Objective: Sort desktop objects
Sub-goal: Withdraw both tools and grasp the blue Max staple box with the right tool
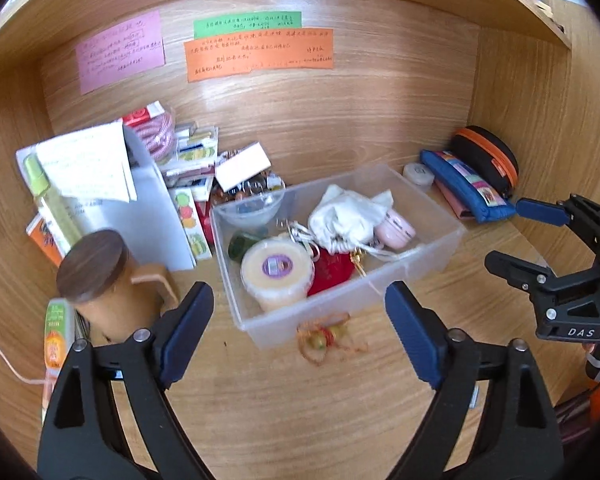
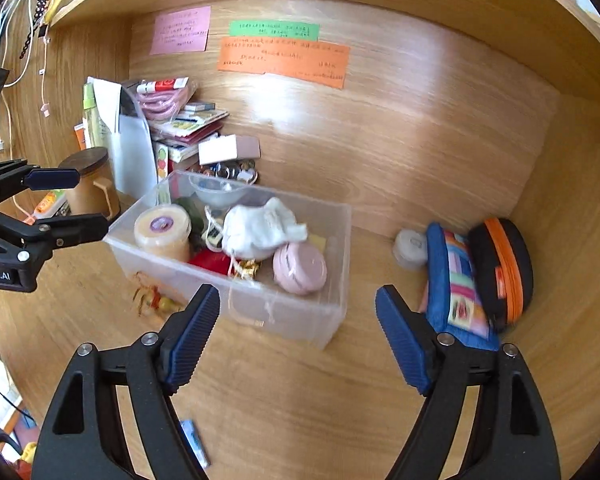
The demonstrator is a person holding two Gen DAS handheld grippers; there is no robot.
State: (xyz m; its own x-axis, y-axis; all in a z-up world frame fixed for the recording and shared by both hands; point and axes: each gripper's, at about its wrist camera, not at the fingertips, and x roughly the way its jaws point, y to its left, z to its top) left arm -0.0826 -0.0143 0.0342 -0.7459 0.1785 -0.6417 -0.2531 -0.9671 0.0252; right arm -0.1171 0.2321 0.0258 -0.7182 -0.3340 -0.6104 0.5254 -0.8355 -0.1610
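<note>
In your left wrist view, your left gripper is spread wide and holds nothing. Right past its tips sits the clear plastic bin on the counter. The bin looks like the spot where small things go, so it already has a round yellow tub, a white cloth bag, a pink round case and a red pouch inside. A small red and gold charm lies loose on the counter, touching or just beside the front wall of the bin. It sits between your 2 blue pads and a little ahead of them, so it looks like the next thing to pick up. A wooden-lidded cup stands to the left, near a stack of papers and boxes. Your right gripper hangs off to the right, also spread, near the blue pencil case.

In your right wrist view, your right gripper is spread and empty too. The bin's near corner sits between its tips and just ahead. The charm lies left of that gripper, by the bin's front wall. The blue pencil case and a black and orange zip case lean against the side wall on the right, beside the right pad. They look still unsorted. Your left gripper shows at the left edge, spread, in front of the cup.
</note>
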